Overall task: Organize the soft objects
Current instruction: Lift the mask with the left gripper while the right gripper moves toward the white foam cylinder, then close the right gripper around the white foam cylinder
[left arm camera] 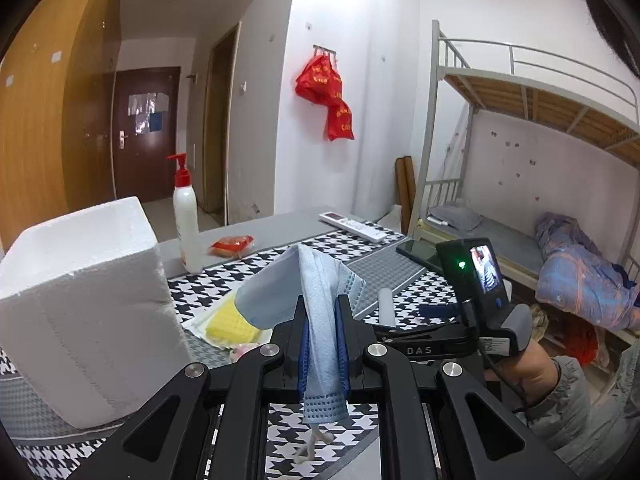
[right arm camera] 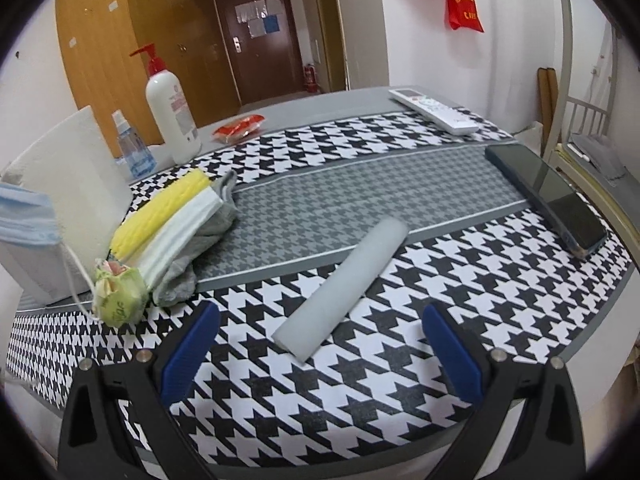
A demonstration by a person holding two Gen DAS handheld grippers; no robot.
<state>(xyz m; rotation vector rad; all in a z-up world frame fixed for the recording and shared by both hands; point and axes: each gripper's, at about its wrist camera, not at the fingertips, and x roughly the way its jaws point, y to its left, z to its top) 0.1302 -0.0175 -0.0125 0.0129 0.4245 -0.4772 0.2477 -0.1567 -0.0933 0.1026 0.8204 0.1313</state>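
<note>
**One mask lifted, one foam roll waiting on the table**

The left gripper (left arm camera: 322, 320) is clamped tight on one pale blue face mask (left arm camera: 316, 292), which hangs off the table with its ear loop dangling below the blue pads. The right gripper (right arm camera: 320, 344) stands with jaws wide apart and holds nothing; one grey foam roll (right arm camera: 343, 286) lies on the cloth just ahead, between its fingers.

A small pile sits at the table's left: one yellow sponge (right arm camera: 160, 210), one white folded piece (right arm camera: 182, 232), one grey cloth (right arm camera: 200, 256) under them, and one green-wrapped packet (right arm camera: 118, 294), possibly tissues. Beside the pile stands one white foam block (left arm camera: 80, 304). Further back: one pump bottle (right arm camera: 170, 116), one small spray bottle (right arm camera: 132, 148), one red packet (right arm camera: 238, 128), one remote control (right arm camera: 434, 110), one dark phone (right arm camera: 548, 196).

The table (right arm camera: 360, 380) wears a black-and-white houndstooth cloth with a grey band. Around it are white walls, a wooden wardrobe (right arm camera: 108, 40), a dark door (right arm camera: 260, 28), red bags (left arm camera: 326, 96) on a hook and a metal bunk bed (left arm camera: 540, 120).
</note>
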